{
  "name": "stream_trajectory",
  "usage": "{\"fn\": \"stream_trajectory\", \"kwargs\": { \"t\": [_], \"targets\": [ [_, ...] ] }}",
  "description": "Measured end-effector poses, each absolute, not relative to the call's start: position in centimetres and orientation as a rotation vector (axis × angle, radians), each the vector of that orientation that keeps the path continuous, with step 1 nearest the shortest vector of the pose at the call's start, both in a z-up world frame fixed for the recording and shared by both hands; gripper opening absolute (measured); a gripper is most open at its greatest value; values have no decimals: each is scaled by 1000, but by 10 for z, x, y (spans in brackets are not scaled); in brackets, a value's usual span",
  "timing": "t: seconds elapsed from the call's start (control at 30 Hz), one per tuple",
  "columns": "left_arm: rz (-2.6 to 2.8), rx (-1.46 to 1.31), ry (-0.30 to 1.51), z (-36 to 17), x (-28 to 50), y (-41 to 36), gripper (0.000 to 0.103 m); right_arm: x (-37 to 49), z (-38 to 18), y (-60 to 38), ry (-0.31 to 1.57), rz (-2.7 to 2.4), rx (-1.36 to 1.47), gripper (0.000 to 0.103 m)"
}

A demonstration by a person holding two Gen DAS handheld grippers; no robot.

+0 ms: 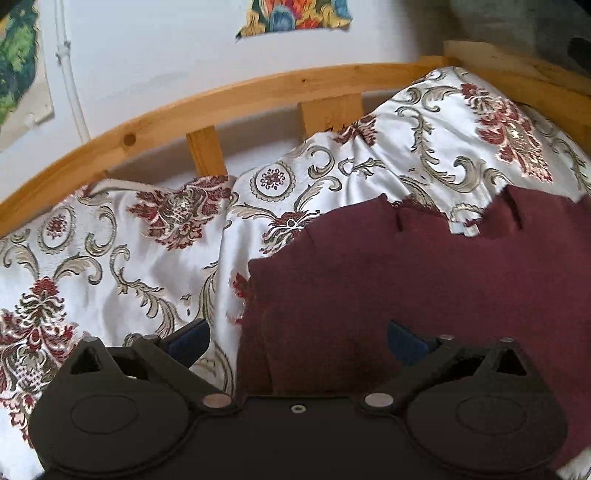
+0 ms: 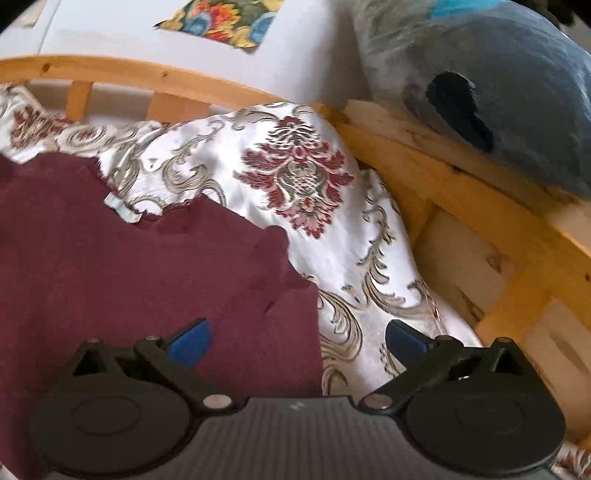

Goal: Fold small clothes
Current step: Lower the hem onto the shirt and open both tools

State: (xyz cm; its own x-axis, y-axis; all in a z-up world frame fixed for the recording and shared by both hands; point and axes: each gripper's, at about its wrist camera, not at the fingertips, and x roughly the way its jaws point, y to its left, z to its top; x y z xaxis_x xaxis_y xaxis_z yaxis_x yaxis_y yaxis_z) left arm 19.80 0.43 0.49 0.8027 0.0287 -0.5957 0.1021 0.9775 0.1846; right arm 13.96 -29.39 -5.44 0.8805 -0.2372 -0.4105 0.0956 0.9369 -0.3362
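A maroon garment (image 1: 424, 288) lies spread flat on the bed's floral cover (image 1: 122, 236). The left claw (image 1: 297, 341) hangs spread apart over its left edge, the right claw (image 2: 297, 341) spread apart over its right edge, neither gripping anything.

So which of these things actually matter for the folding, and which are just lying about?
For the job:
maroon garment
left hand-held gripper, open
right hand-held gripper, open

Just there:
floral bedspread
wooden bed frame
blue-grey pillow
wall pictures
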Motion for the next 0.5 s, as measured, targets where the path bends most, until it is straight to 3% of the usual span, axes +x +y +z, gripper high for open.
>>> {"fn": "stream_trajectory", "kwargs": {
  "t": [0.17, 0.5],
  "targets": [
    [35, 201, 609, -5, 184, 19, 102, 135, -63, -296, 453, -240, -275, 103],
    [138, 118, 722, -35, 199, 53, 103, 139, -79, -295, 469, -245, -238, 103]
  ]
}}
